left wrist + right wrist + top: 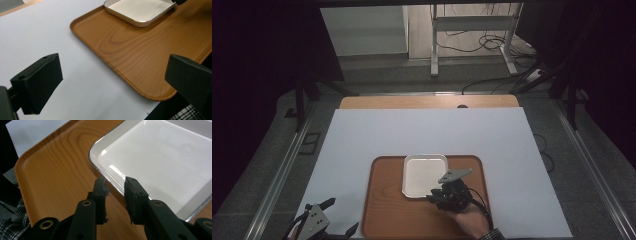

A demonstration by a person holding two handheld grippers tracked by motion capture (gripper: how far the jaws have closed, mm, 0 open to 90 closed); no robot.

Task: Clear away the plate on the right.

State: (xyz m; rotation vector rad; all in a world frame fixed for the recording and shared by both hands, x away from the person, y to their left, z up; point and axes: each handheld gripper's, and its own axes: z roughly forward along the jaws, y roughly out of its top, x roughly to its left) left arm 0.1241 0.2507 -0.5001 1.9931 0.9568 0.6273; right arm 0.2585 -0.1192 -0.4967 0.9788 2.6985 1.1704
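Where the high view looks down on the white-covered surface [427, 135], a wooden tray [387, 210] lies near the front edge, a little right of centre, and a white square dish [422, 172] sits in the tray's far half. The right gripper [437, 196] reaches over the tray from the front right, its tips at the dish's near right corner; from here its fingers are a dark cluster and their spacing is hard to judge. The person's right hand [472, 222] and a checked sleeve cuff are cut off by the bottom edge. The left gripper [343, 217] sits at the front left corner of the surface, left of the tray, fingers spread wide, partly cut off at the bottom.

In the left gripper view, the two black fingers [37, 82] stand far apart with nothing between them, over the white cover and the tray's near rim. The dish is cropped at the top edge.

In the right gripper view, the fingers [135, 197] are a narrow gap apart, straddling the dish's metal-edged rim, one outside over the tray, one over the dish's inside. Whether the pads actually press the rim I cannot tell. The dish's far side runs out of frame.
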